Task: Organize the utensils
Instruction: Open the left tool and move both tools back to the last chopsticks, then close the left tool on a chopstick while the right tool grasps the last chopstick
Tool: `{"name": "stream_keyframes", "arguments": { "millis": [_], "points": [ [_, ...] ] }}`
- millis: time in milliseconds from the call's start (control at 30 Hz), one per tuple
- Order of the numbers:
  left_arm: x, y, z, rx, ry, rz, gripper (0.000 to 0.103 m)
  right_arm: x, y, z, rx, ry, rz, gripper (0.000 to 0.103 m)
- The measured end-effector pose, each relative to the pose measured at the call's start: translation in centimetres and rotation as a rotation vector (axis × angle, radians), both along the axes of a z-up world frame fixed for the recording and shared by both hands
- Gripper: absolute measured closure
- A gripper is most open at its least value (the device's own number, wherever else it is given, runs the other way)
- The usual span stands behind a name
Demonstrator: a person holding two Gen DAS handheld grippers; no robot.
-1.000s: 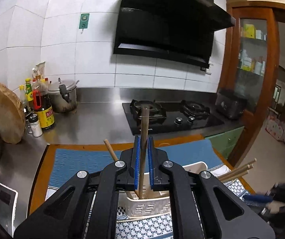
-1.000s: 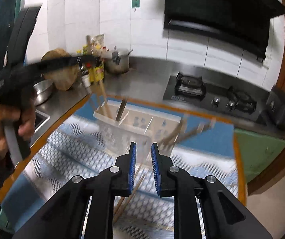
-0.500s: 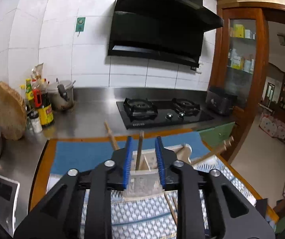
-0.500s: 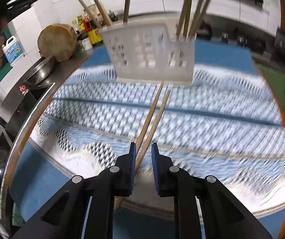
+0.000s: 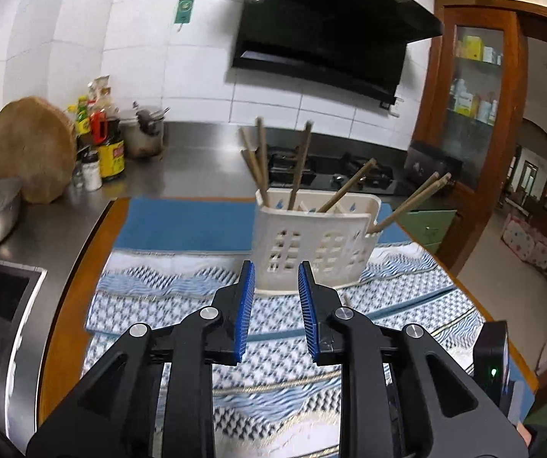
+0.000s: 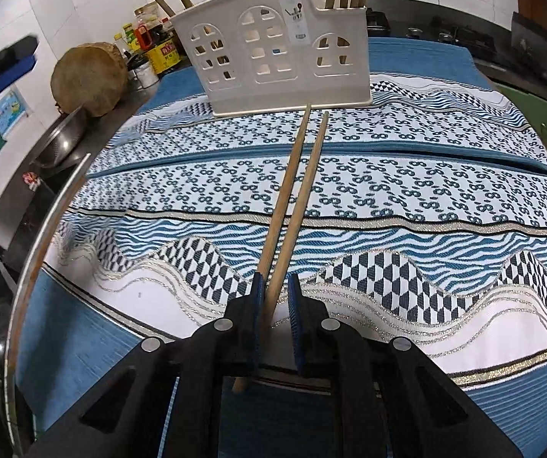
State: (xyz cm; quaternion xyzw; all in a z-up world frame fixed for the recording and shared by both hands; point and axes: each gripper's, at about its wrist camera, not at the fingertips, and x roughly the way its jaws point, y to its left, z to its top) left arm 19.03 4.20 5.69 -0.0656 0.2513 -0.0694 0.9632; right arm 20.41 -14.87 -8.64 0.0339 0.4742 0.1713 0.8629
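Chopsticks (image 6: 292, 198) flat on patterned cloth (image 6: 426, 191), between closing right gripper (image 6: 275, 286) jaws.

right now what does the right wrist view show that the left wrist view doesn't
Only the right wrist view shows the two loose chopsticks lying on the mat, their near ends between the right tool jaws, which have just been closing. Only the left wrist view shows the hood, the cabinet and the open, empty left tool. Both show the white holder with chopsticks standing in it, the patterned mat, the round board and the bottles.
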Motion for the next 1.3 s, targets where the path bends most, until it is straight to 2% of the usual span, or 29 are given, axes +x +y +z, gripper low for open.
{"name": "stream_keyframes", "arguments": {
  "millis": [233,433,733,1000,1300],
  "points": [
    [-1.5,1.6,-2.6,-0.033,0.048,0.042,0.079,-0.2,1.0,-0.2,-0.039,-0.006,-0.015,0.092],
    [-2.0,0.8,-4.6,-0.044,0.101,0.035,0.079,-0.2,0.7,-0.2,-0.053,-0.015,-0.017,0.094],
    [-2.8,-3.6,-8.1,-0.060,0.188,-0.061,0.079,-0.7,-2.3,0.4,-0.110,-0.067,-0.050,0.096],
    [-2.4,-8.5,-11.4,-0.085,0.283,-0.159,0.079,-1.4,-4.0,0.1,-0.103,-0.068,-0.038,0.093],
    [-0.6,-11.5,-13.7,-0.064,0.342,-0.173,0.080,-2.4,-4.7,-0.3,-0.074,-0.070,-0.016,0.090]
  ]
}}
